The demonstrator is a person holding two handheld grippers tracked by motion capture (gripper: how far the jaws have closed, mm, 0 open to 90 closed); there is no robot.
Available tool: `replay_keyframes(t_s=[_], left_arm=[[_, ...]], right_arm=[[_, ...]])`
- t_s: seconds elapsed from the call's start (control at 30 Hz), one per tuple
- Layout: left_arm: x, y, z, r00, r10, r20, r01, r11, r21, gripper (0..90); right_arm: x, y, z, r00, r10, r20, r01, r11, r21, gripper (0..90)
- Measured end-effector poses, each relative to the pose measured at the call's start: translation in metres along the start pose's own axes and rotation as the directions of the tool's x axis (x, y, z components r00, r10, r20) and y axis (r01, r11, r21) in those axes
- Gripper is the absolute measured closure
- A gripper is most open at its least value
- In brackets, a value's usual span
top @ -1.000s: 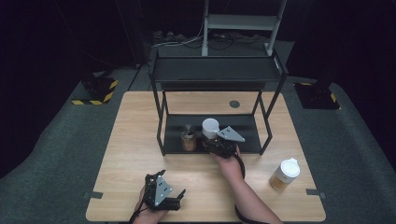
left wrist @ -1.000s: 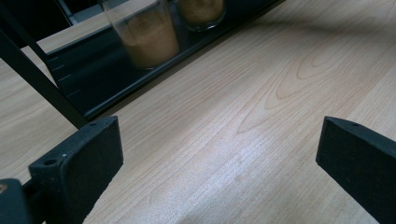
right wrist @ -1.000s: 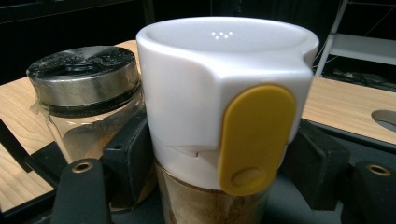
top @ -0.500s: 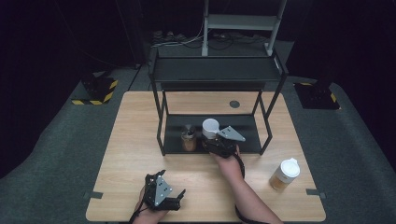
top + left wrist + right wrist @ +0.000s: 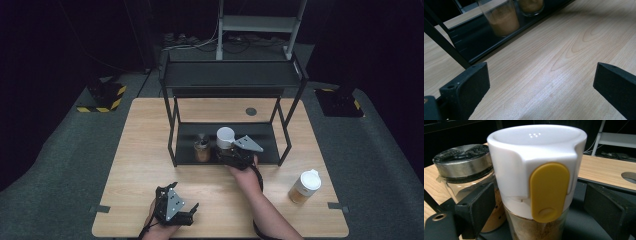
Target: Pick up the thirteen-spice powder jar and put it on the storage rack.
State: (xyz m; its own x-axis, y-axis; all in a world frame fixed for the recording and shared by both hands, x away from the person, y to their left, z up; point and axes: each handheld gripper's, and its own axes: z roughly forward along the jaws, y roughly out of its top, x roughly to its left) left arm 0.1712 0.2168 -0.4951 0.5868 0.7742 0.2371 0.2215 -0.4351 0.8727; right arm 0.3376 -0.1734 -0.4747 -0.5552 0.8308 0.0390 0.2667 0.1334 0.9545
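A glass spice jar with a white lid (image 5: 225, 136) and a yellow tab (image 5: 549, 192) stands on the lower shelf of a black rack (image 5: 265, 150). My right gripper (image 5: 227, 152) reaches in level from the front. Its jaws have just been opening and stand open on either side of the white-lidded jar (image 5: 536, 157), with a gap on each side (image 5: 541, 205). Just to the left stands a metal-lidded jar (image 5: 202, 148) (image 5: 461, 162) of brown powder. My left gripper (image 5: 193, 213) rests open on the table's front left, nothing between its jaws (image 5: 541, 77).
A second white-lidded jar (image 5: 305, 186) stands on the wooden table (image 5: 145, 150) at the front right. The rack's top shelf (image 5: 230, 75) overhangs the lower one. A round hole (image 5: 251, 111) sits in the table behind the rack. The rack's edge (image 5: 474, 47) lies ahead of the left gripper.
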Motion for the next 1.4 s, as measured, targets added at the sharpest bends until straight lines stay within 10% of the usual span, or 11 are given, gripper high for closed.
replay_keyframes(t_s=[1.4], left_arm=[[-0.001, 0.001, 0.001, 1.0, 0.0, -0.003, 0.0, 1.0, 0.005, 0.7]], right_arm=[[0.011, -0.006, -0.047, 0.998, -0.045, -0.046, 0.044, 0.999, -0.02, 0.2]])
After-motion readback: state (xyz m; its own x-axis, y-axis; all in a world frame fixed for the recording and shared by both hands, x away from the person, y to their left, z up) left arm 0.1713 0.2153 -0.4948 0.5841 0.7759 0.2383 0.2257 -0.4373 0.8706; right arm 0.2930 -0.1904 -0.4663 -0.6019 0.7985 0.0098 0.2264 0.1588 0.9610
